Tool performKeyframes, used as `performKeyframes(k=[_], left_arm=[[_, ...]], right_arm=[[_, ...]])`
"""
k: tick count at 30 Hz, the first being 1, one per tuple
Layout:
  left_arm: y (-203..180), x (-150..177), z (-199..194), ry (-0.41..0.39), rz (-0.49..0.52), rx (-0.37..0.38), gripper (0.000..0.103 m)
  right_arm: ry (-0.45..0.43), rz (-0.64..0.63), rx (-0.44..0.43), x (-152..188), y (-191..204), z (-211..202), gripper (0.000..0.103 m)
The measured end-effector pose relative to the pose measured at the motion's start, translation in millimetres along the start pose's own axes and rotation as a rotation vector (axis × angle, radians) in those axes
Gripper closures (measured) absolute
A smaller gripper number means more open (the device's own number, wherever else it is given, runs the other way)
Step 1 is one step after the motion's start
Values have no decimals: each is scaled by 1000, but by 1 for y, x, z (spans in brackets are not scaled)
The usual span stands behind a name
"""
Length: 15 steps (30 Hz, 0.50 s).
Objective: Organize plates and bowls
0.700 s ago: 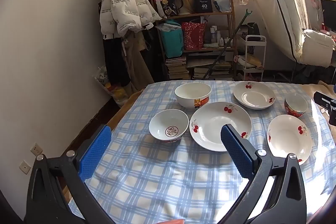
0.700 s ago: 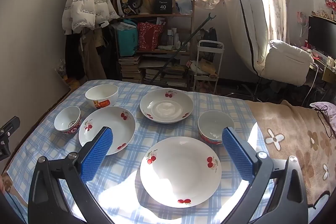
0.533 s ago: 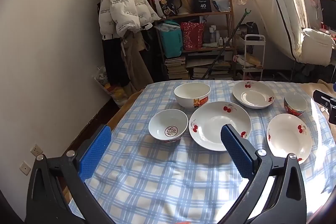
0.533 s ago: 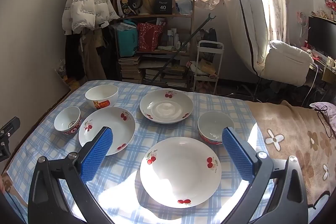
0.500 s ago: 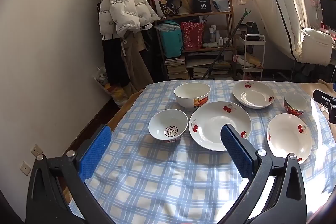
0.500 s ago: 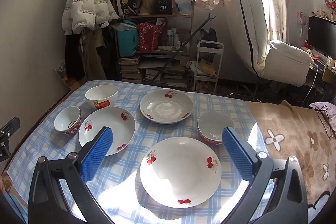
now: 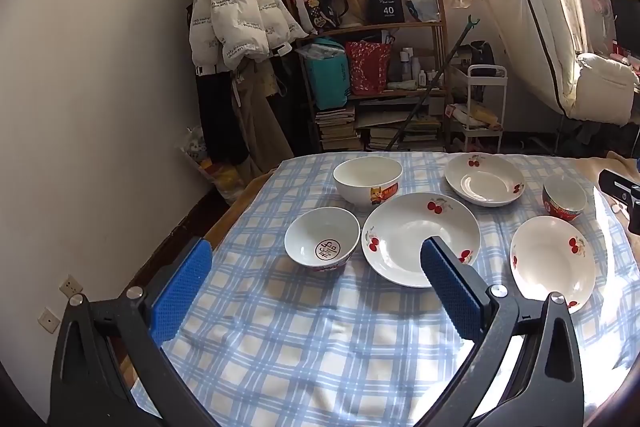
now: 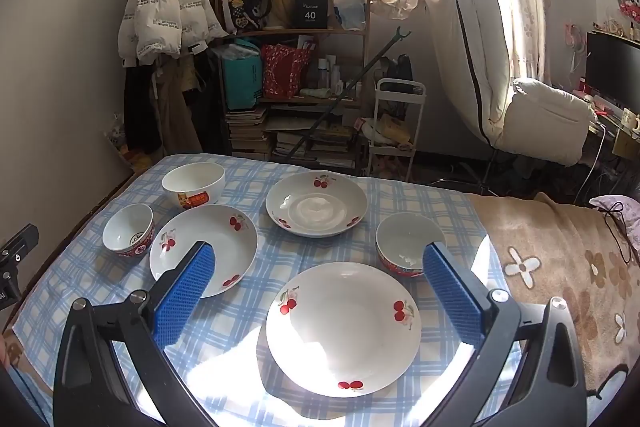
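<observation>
1. Plainly, the left gripper (image 7: pixel 316 281) hangs above the near part of the blue checked tablecloth (image 7: pixel 304 359) with its jaws spread wide and nothing between them; the right gripper (image 8: pixel 318 287) is likewise wide apart and empty, tilted down over the near cherry plate (image 8: pixel 343 329).
2. Just beyond the left gripper sits the small bowl with a red seal mark (image 7: pixel 322 238), with the middle cherry plate (image 7: pixel 420 238) just beside it, perhaps touching; the view is too warped to say.
3. Farther back stand the big bowl with a cat picture (image 7: pixel 368 182) and the deep cherry plate (image 8: pixel 317 203), while the red-banded bowl (image 8: pixel 410 245) sits just past the right gripper's right pad.
4. Nothing is stacked yet: three plates and three bowls lie spread out singly.
5. Risks, as I judge them: glazed rims are slick, so a thin edge pinch on a plate could slip or tip it onto its neighbour. The cloth may drag and bunch if a plate is slid. Strong sun glare on the near cherry plate could hide its rim. With dishes this close, a wide jaw may knock the adjacent bowl.
</observation>
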<state>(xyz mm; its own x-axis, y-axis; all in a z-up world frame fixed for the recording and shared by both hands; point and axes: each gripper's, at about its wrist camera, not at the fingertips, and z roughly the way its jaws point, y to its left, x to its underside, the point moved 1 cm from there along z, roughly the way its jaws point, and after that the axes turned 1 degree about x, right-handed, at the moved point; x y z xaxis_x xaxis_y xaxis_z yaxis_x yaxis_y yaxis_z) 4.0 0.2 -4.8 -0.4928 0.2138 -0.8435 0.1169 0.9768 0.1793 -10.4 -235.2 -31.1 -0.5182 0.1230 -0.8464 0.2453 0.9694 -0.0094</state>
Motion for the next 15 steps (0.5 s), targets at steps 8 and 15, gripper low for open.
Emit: performKeyframes(k=[8,15], left_arm=[[1,0,1,-1,2,-2,1],[1,0,2,0,5,-2,1]], right_arm=[[0,0,0,0,0,0,0],[-2,0,0,0,0,0,0]])
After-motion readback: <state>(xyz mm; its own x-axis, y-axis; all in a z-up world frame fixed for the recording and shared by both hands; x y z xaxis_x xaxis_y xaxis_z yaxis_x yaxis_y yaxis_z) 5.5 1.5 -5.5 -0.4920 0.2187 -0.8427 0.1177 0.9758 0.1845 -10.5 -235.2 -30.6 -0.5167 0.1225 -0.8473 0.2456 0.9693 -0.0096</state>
